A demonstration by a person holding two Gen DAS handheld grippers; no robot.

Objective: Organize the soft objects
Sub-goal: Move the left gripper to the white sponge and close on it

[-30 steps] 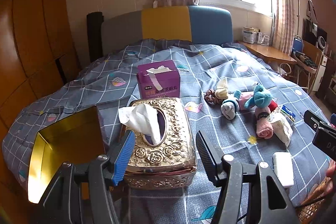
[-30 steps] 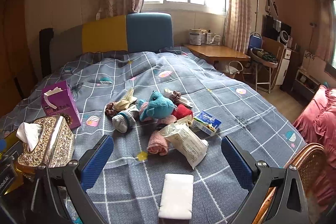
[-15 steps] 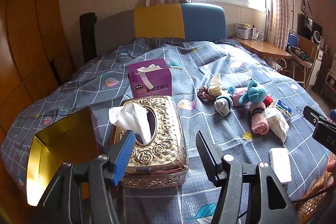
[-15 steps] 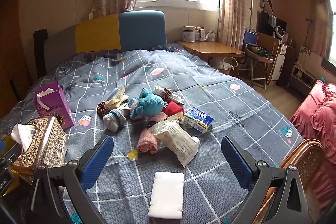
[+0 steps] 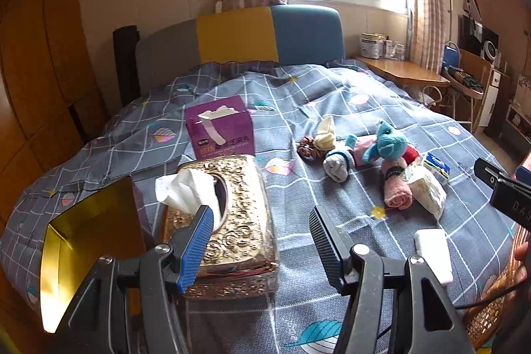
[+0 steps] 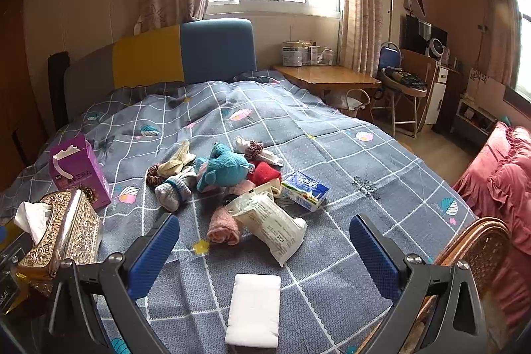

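Both grippers: your left gripper [image 5: 262, 234] and right gripper [image 6: 265, 249] gape apart, empty.
Change: pile sits lower in frame.
Blue plush [image 6: 225, 170]: centre, heaped among rolled socks.

Grey quilt [image 6: 332, 155] with white checks and leaf prints; teal plush [image 6: 225, 170], pink towel [image 6: 223, 226], purple box [image 6: 79, 171], embossed gold tissue box [image 5: 239, 221], white pad [image 6: 254, 311], grey-yellow-blue headboard [image 5: 239, 35].

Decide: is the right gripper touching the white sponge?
Apart. The right wrist view shows the right gripper open above the white sponge, bedspread visible between.
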